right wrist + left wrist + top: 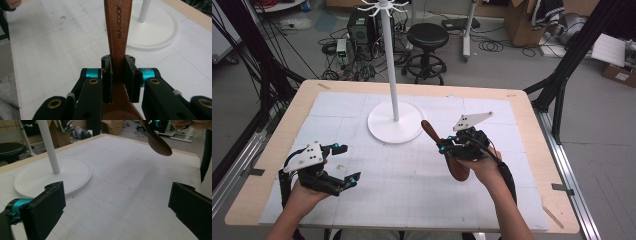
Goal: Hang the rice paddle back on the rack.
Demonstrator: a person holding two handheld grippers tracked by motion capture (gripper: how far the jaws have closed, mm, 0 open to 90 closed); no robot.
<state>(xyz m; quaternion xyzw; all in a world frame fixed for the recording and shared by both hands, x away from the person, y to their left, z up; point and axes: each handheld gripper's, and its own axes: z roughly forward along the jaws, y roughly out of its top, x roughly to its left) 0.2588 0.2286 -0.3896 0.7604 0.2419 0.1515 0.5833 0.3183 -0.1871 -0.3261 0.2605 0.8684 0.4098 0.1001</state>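
A dark wooden spoon [457, 167] marked MAXCOOK is held above the white mat, its handle [117, 30] pointing toward the white stand. My right gripper [446, 145] is shut on the handle just above the bowl, and in the right gripper view [118, 80] both pads press the wood. In the left gripper view the spoon's bowl [157, 142] hangs at the top right. My left gripper [348, 162] rests low at the near left of the mat, open with nothing between its jaws [117, 212].
A white stand with a round base [394, 122] and a tall pole [389, 60] with hooks at the top is at the back middle of the mat. The wooden table edge [532, 115] frames the mat. A stool and boxes sit on the floor behind.
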